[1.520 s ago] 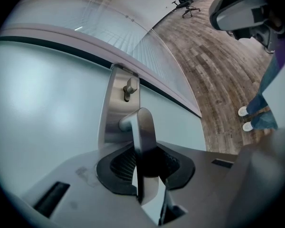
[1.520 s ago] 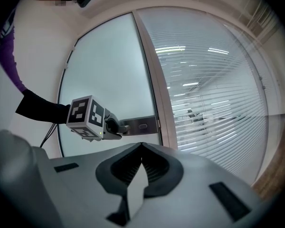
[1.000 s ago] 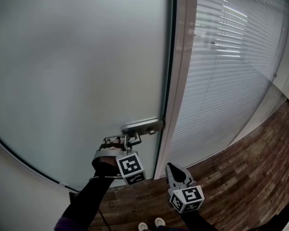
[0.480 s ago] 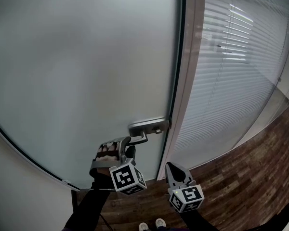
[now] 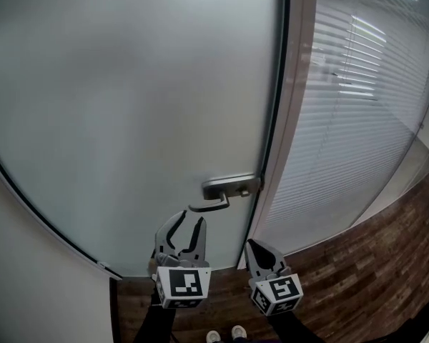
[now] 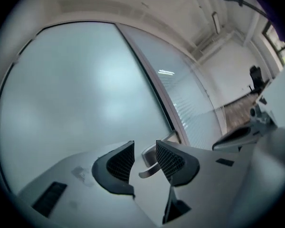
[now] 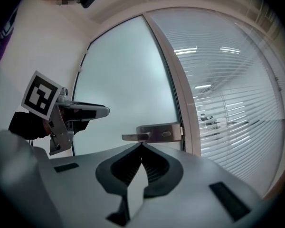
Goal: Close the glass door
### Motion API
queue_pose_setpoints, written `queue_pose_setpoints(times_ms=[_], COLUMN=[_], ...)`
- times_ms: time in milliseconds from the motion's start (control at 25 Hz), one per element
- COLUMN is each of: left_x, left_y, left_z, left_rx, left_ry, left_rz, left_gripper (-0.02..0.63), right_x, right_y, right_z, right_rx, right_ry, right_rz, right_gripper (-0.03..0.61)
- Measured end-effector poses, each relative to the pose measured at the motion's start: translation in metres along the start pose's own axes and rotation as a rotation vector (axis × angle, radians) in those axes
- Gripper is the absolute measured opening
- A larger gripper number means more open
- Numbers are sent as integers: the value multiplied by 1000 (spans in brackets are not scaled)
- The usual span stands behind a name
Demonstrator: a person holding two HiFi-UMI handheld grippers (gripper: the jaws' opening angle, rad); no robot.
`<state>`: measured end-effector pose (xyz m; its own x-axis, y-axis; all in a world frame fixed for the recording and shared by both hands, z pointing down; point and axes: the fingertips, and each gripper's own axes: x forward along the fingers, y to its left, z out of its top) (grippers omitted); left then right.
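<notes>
The frosted glass door lies against its pale frame. Its metal lever handle juts left from the lock plate. My left gripper is open just below and short of the lever, jaws upright and empty. In the left gripper view the handle shows beyond the gap of the left gripper. My right gripper is shut on nothing, low near the frame. In the right gripper view its closed tips sit under the handle, apart from it, with the left gripper at the left.
Glass panels with white blinds run to the right of the frame. Dark wooden floor spreads at lower right. A pale wall borders the door on the left. The person's shoes show at the bottom edge.
The left gripper has come away from the lever, drawn back below it and rolled its jaws upright. The right gripper has barely shifted.
</notes>
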<state>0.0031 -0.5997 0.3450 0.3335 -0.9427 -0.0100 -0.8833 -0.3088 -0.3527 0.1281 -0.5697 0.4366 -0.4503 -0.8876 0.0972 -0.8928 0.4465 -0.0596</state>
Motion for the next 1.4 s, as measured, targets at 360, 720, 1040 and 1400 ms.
queue_pose_setpoints(times_ms=[360, 720, 1040, 1400], left_x=[-36, -51, -52, -53], left_y=[11, -11, -28, -28], left_z=[-38, -70, -73, -70], left_rx=[-546, -508, -458, -449], left_ry=[-58, 33, 61, 56], left_rz=[111, 155, 122, 98], left_gripper=[139, 28, 0, 0], right_x=[1, 0, -2, -3], right_y=[22, 33, 33, 33], right_z=[14, 15, 11, 12], right_rx=[-10, 0, 21, 26], right_ry=[-41, -41, -35, -34], right_rz=[50, 62, 49, 43], right_gripper=[-9, -9, -9, -9])
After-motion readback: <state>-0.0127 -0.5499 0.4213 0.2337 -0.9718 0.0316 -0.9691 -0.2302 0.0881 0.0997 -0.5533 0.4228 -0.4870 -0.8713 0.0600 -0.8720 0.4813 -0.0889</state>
